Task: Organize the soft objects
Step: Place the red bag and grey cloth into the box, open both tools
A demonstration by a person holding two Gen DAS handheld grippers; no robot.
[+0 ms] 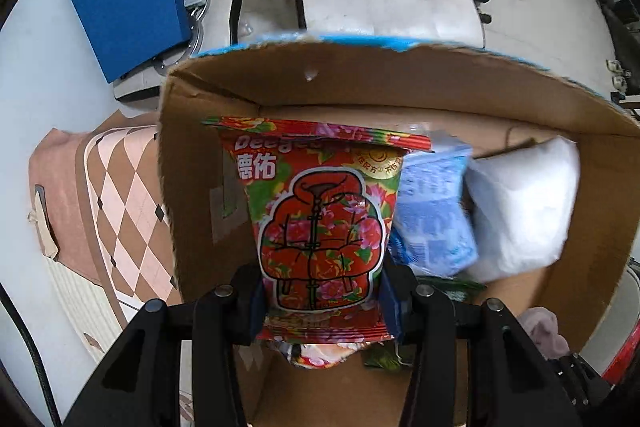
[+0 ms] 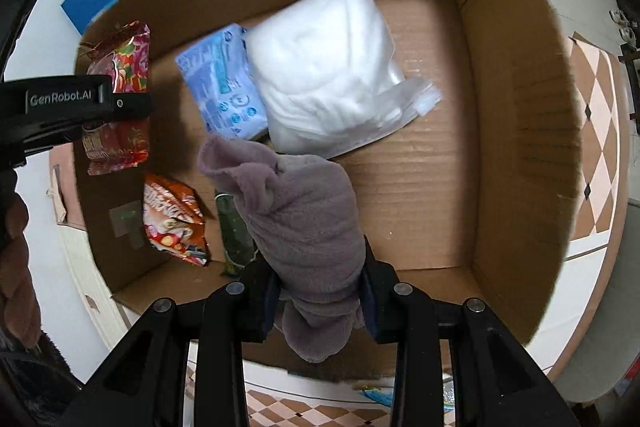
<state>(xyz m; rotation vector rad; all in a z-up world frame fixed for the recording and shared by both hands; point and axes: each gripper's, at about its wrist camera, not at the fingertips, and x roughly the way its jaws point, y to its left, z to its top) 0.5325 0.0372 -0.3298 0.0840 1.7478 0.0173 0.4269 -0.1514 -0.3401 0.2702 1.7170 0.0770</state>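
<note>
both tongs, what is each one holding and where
Left tongs pinch the red floral packet near its bottom edge. Right tongs clamp the grey fleece cloth near one end.

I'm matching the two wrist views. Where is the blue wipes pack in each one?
Left wrist view: the blue pack sits right of centre in the box, between the held red pack and the white bag.
Right wrist view: the blue pack lies upper left of centre, against the white bag's left side, above the held grey cloth.
Shared landmark: the white bag.
</note>
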